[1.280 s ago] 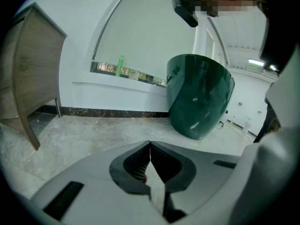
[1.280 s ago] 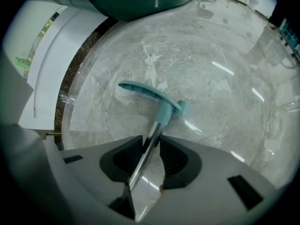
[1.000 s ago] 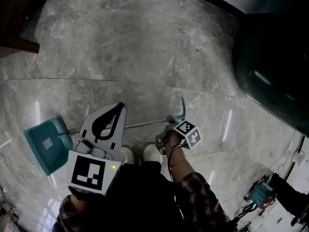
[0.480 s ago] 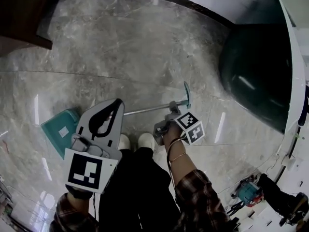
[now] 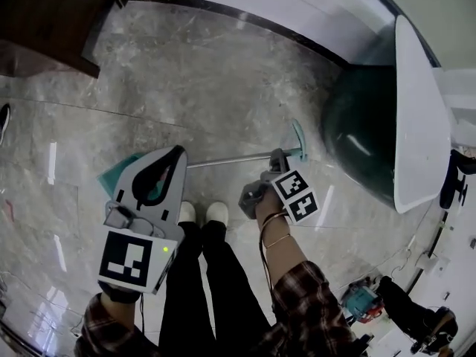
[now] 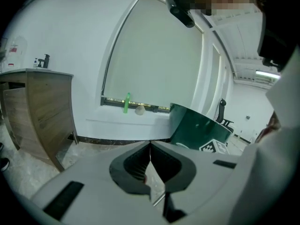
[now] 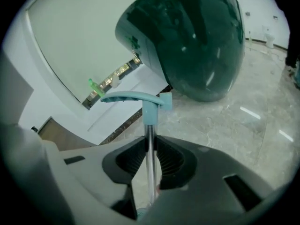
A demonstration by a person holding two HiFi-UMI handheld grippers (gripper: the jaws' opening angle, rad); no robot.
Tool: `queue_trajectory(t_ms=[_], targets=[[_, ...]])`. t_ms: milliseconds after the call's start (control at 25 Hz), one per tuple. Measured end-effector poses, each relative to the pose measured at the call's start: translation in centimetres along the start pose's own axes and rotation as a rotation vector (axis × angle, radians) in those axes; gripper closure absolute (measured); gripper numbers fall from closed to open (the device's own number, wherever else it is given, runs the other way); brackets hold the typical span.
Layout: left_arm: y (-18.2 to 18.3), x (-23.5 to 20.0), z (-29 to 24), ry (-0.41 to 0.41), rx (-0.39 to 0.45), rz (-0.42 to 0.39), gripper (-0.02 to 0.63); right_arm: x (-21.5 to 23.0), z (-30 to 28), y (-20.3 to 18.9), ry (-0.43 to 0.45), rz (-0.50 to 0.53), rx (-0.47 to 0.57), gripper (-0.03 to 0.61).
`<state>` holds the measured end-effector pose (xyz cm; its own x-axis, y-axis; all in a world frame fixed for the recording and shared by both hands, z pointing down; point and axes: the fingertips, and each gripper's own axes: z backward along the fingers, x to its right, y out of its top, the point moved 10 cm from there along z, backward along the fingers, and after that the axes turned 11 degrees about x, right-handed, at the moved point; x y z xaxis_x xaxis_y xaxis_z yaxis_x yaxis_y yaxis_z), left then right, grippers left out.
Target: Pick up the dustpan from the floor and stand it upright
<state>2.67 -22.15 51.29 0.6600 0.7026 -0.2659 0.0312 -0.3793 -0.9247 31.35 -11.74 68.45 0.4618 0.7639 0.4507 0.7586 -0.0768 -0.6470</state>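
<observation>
The dustpan hangs off the floor by its thin metal handle (image 5: 230, 159), which runs nearly level. Its teal pan (image 5: 111, 178) is mostly hidden behind my left gripper. A teal end grip (image 5: 297, 141) tops the handle and also shows in the right gripper view as the end grip (image 7: 136, 97). My right gripper (image 5: 277, 157) is shut on the handle (image 7: 150, 139) just below that grip. My left gripper (image 5: 176, 151) is held out over the pan, jaws together with nothing between them, as the left gripper (image 6: 150, 146) view confirms.
A large dark green rounded object (image 5: 357, 132) stands at the right under a white tabletop (image 5: 420, 117). A dark wooden cabinet (image 5: 44, 21) fills the upper left, and a white wall with a dark baseboard (image 5: 245, 17) runs along the back. The person's shoes (image 5: 201, 213) are below the handle.
Both grippers have risen. The dustpan came up with the right gripper, and its teal pan slid right until mostly hidden behind the left gripper. More wall and tabletop show.
</observation>
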Motion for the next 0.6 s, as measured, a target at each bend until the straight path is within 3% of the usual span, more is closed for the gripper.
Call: queue_trajectory(t_ms=[360, 600], targets=[[6.5, -2.4, 4.0, 0.129, 0.109, -0.001, 0.601, -5.8, 2.9, 5.1, 0.112, 0.172, 0.058, 0.495], [7.4, -3.4, 9.1, 0.245, 0.163, 0.017, 0.601, -10.7, 7.1, 3.0, 0.282, 0.326, 0.01, 0.495]])
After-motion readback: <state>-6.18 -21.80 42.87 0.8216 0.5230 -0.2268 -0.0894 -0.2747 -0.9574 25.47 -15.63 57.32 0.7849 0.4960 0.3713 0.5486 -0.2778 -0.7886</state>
